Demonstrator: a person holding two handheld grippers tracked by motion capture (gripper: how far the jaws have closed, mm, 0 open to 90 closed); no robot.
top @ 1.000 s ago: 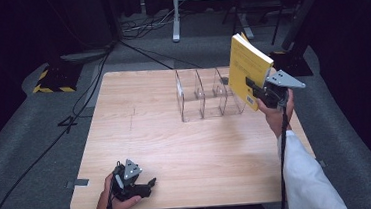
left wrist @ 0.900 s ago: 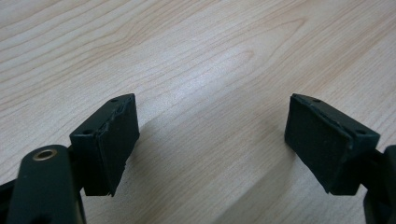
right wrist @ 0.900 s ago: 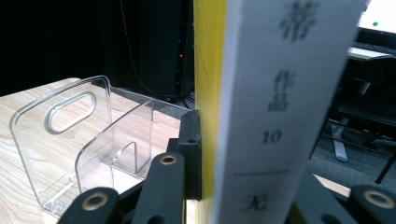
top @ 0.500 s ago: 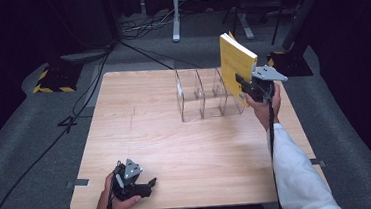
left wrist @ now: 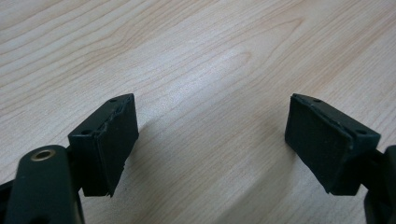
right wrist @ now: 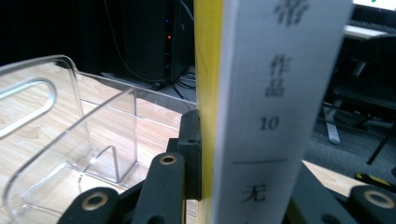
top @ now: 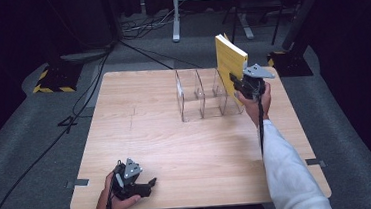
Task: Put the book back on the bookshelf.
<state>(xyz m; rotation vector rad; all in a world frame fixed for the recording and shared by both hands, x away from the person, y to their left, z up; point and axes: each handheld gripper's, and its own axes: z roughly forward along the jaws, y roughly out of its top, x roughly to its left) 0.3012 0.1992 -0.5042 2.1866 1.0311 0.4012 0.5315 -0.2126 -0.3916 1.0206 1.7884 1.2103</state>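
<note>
1. The right gripper (top: 238,82) pinches a yellow book (top: 230,63) and holds it in the air, above the right end of the clear divider rack (top: 204,94) that stands on the desk (top: 146,137).
2. In the high view the book stands nearly upright, tilted a little, with its lower edge just over the rack's rightmost slot. Whether it touches the rack cannot be told.
3. In the right gripper view the book (right wrist: 261,93) rises between the two black jaws with its pale spine toward the camera. Printed characters and the number 10 run down the spine, and the yellow cover shows along its left edge. The jaws press against both of the book's faces.
4. In that same view the rack (right wrist: 70,140) sits to the left of the book, its transparent walls curved at the top.
5. The left gripper (top: 147,185) lies well apart from the rack, at the desk's near edge, held in the person's hand and low over the wood.
6. In the left gripper view its jaws stand spread wide over the bare desk (left wrist: 210,70), with nothing between them.
</note>
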